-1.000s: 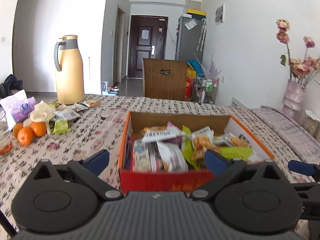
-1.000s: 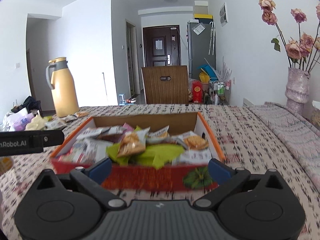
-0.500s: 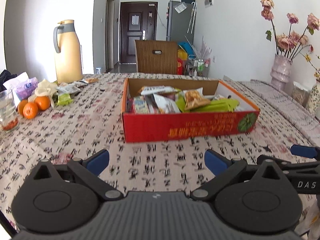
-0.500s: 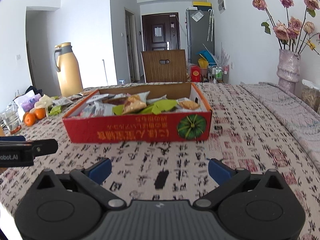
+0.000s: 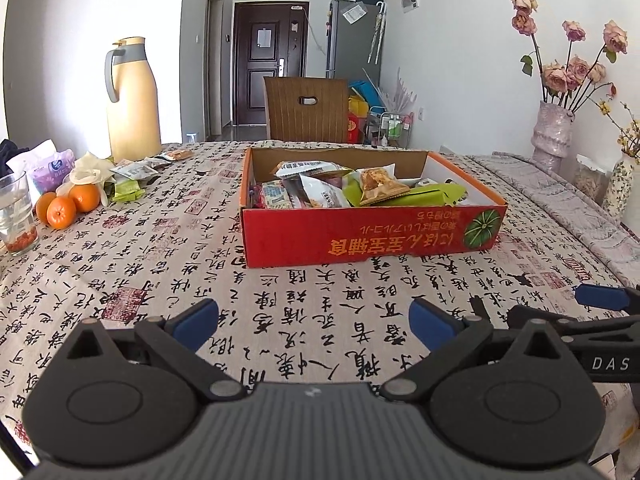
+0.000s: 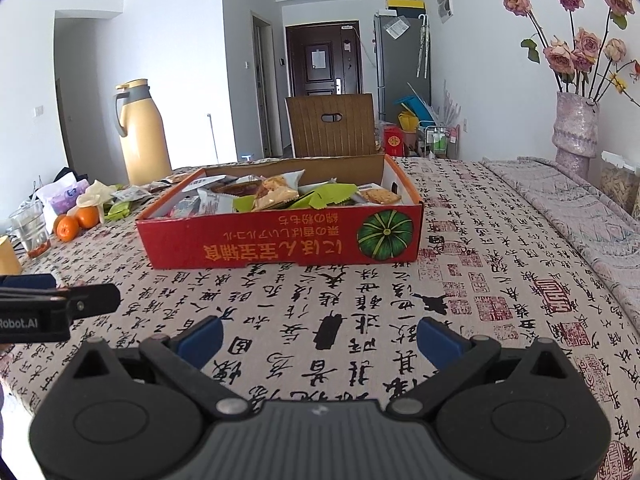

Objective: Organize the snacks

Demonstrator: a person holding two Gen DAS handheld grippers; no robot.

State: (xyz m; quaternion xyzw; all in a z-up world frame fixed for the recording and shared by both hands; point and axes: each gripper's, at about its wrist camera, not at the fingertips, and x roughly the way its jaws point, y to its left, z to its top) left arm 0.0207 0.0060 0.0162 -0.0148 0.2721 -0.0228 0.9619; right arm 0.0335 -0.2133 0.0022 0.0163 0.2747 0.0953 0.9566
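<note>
A red cardboard box (image 5: 360, 236) (image 6: 256, 244) with a pumpkin picture stands on the patterned tablecloth, filled with several snack packets (image 5: 316, 192) (image 6: 276, 190). More loose packets (image 5: 134, 170) (image 6: 128, 194) lie at the far left by the thermos. My left gripper (image 5: 314, 320) hangs open over bare cloth, well short of the box, with nothing between its fingers. My right gripper (image 6: 318, 336) is open too and holds nothing, equally far back. Each gripper shows at the edge of the other's view.
A yellow thermos (image 5: 132, 100), oranges (image 5: 66, 206), a glass (image 5: 16, 214) and a tissue pack (image 5: 50, 166) crowd the left side. A vase of dried roses (image 6: 574, 128) stands at the right. A wooden chair (image 5: 306, 110) is behind the table.
Both grippers have pulled back from the box towards the table's near edge; the box now sits farther away. Both stayed open.
</note>
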